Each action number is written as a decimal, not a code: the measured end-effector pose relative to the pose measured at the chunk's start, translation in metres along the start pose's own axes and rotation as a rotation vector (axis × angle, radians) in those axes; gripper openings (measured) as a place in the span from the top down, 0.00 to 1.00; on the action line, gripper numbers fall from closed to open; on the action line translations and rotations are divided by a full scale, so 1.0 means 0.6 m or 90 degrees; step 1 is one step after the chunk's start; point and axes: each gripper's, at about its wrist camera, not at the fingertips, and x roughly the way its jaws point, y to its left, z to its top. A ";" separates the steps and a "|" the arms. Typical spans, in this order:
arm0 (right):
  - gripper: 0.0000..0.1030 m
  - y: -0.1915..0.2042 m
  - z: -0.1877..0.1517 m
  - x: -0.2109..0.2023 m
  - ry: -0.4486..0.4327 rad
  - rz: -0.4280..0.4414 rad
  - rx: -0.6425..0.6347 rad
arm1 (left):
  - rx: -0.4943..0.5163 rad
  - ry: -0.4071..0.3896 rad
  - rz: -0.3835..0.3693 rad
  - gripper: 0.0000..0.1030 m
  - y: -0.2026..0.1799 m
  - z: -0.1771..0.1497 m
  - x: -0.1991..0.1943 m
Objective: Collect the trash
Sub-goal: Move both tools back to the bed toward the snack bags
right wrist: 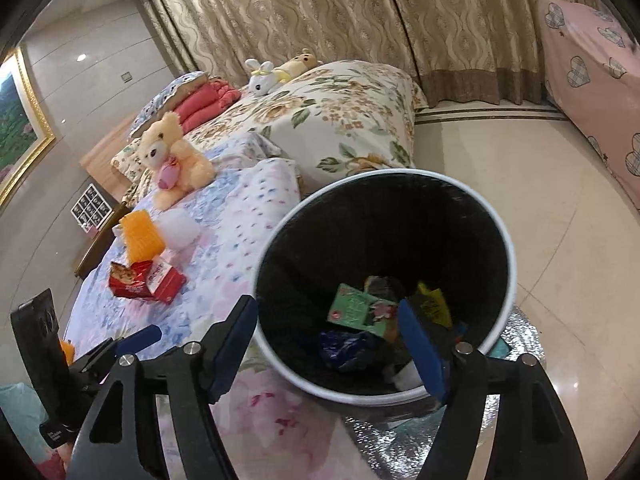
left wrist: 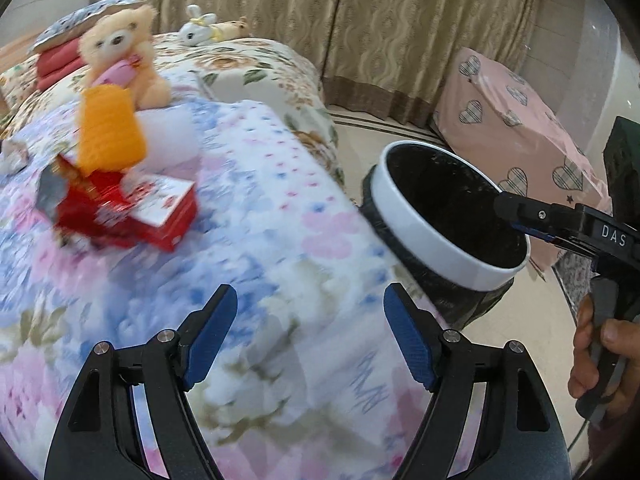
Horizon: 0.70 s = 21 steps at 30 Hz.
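A red snack box [left wrist: 132, 212] lies on the flowered bed cover, with an orange ribbed wrapper [left wrist: 110, 128] behind it and a white wad [left wrist: 168, 128] beside that. They also show in the right wrist view: the box [right wrist: 146, 280], the orange wrapper [right wrist: 142, 236]. A white-rimmed bin with a black liner [left wrist: 444, 216] stands by the bed; it holds several wrappers [right wrist: 356, 312]. My left gripper [left wrist: 310, 340] is open and empty above the bed cover, short of the box. My right gripper [right wrist: 328, 340] is open and empty over the bin's [right wrist: 508, 280] near rim.
A teddy bear [left wrist: 124, 52] sits behind the trash. Small plush toys [left wrist: 208, 28] lie on the far pillow. A pink heart-patterned covered object [left wrist: 516, 128] stands across the tiled floor [right wrist: 500, 184]. Curtains hang along the far wall.
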 end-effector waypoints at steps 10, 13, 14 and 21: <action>0.25 0.075 -0.016 0.020 0.005 0.035 -0.039 | -0.074 -0.009 0.035 0.22 0.079 -0.036 -0.037; 0.25 0.097 -0.023 0.032 0.017 0.047 -0.050 | -0.094 -0.008 0.051 0.21 0.105 -0.050 -0.046; 0.25 0.106 -0.025 0.035 0.019 0.052 -0.056 | -0.100 -0.009 0.056 0.21 0.113 -0.053 -0.050; 0.24 0.170 -0.035 0.054 0.032 0.082 -0.102 | -0.148 -0.016 0.093 0.21 0.178 -0.071 -0.076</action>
